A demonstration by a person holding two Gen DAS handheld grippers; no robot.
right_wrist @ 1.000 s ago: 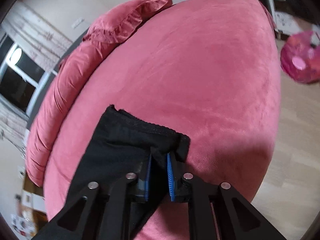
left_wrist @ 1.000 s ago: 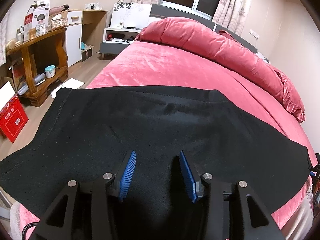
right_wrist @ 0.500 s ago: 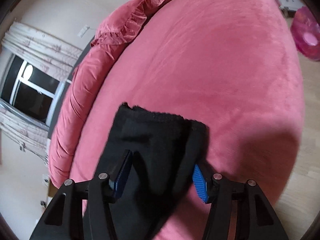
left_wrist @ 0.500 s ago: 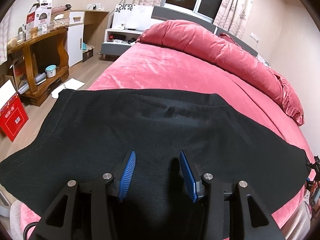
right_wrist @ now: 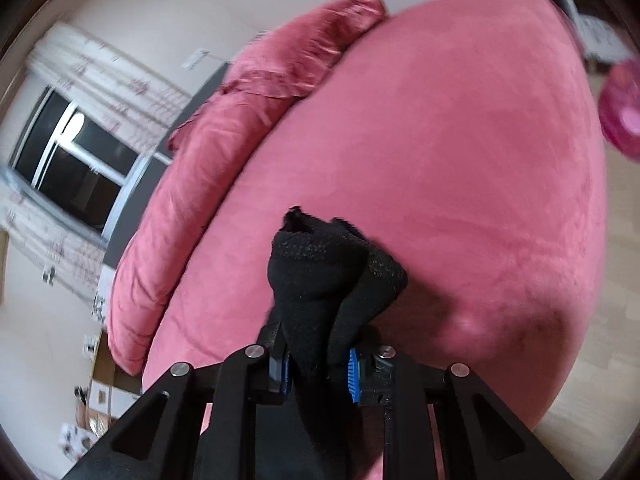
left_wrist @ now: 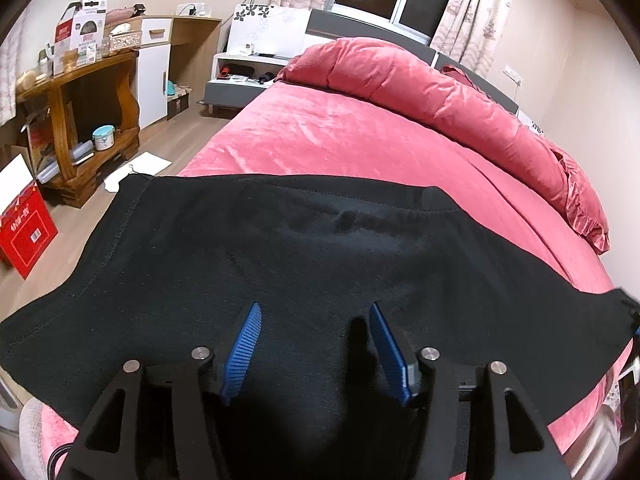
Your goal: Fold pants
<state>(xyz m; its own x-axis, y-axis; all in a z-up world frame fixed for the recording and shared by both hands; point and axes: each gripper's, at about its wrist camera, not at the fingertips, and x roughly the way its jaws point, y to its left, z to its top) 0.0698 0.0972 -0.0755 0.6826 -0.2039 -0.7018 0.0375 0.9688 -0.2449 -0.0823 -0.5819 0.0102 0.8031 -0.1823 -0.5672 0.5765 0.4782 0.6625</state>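
Black pants (left_wrist: pixel 304 256) lie spread across the near end of a pink bed (left_wrist: pixel 360 144). My left gripper (left_wrist: pixel 314 316) is open, its blue pads just above the fabric near the front edge, holding nothing. In the right wrist view my right gripper (right_wrist: pixel 318 372) is shut on the bunched leg cuff of the pants (right_wrist: pixel 328 280), which stands up between the pads above the pink bed (right_wrist: pixel 460 184).
A rolled pink duvet (left_wrist: pixel 440 92) lies along the far side of the bed. A wooden shelf (left_wrist: pixel 80 112), a red box (left_wrist: pixel 24 228) and a nightstand (left_wrist: pixel 240 76) stand on the left. A pink bag (right_wrist: pixel 624 108) sits on the floor at the right.
My right gripper opened over the leg end, then closed on it and lifted the cuff into a bunch. My left gripper stayed open and nearly still.
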